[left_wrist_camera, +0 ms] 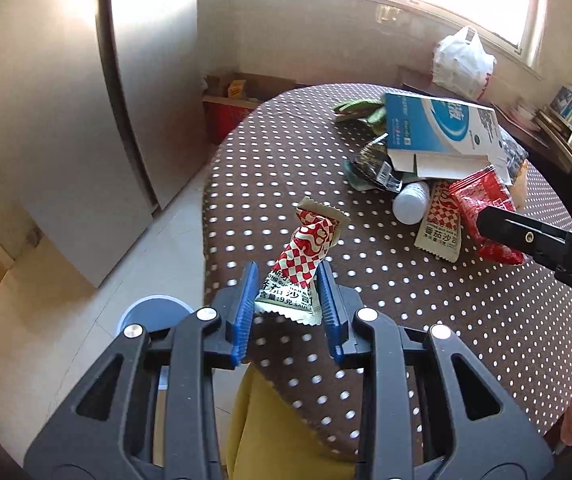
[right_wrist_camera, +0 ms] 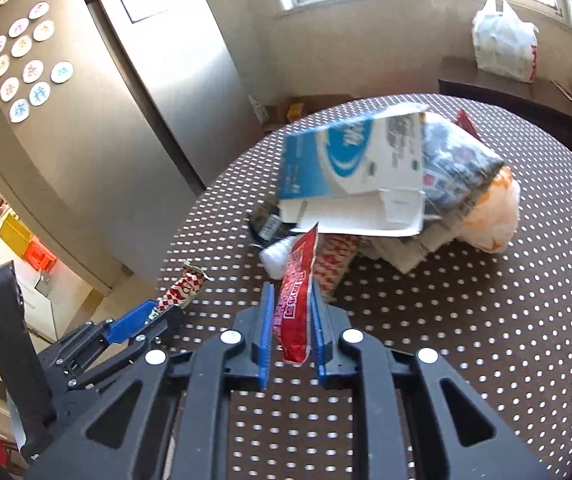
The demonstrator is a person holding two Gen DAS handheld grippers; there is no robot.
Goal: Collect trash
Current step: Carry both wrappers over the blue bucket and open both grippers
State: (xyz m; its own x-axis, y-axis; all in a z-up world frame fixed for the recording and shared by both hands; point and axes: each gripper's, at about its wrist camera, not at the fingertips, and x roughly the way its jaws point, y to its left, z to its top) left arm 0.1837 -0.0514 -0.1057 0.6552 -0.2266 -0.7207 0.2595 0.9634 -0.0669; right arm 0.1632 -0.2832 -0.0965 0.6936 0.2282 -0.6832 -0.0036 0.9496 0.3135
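Left gripper (left_wrist_camera: 288, 300): jaws nearly closed, blue pads (left_wrist_camera: 245, 312) clamped on the lower end of a red-and-white checkered sauce packet (left_wrist_camera: 306, 256). Packet stands up from the jaws, top twisted and crumpled, clear of the table. Same grip visible from the right wrist view, low left (right_wrist_camera: 183, 288).

Right gripper (right_wrist_camera: 292, 326): jaws narrow, pads (right_wrist_camera: 265, 332) pinching a red snack wrapper (right_wrist_camera: 296, 304). Wrapper runs lengthwise between the fingers, its far end pointing toward the pile. In the left wrist view this gripper's black finger lies across the wrapper (left_wrist_camera: 482, 208), so contact with the table can't be judged there.

Beyond the jaws: round table with a brown polka-dot cloth (left_wrist_camera: 426, 320). Trash pile sits mid-table, just past the right gripper: a second checkered sauce packet (left_wrist_camera: 440, 224) flat on the cloth, white bottle (left_wrist_camera: 410, 204) on its side beside it, opened blue-and-white carton (left_wrist_camera: 438, 128) on top, dark wrapper (left_wrist_camera: 374, 168) under the carton's left edge, green wrapper (left_wrist_camera: 356, 108) at the far side, orange-and-white plastic bag (right_wrist_camera: 494, 216) on the right.

Off the table: grey bin (left_wrist_camera: 153, 314) on the floor below the left gripper, fridge (right_wrist_camera: 97, 120) with round magnets (right_wrist_camera: 29, 64), white bag (left_wrist_camera: 464, 62) under the window.
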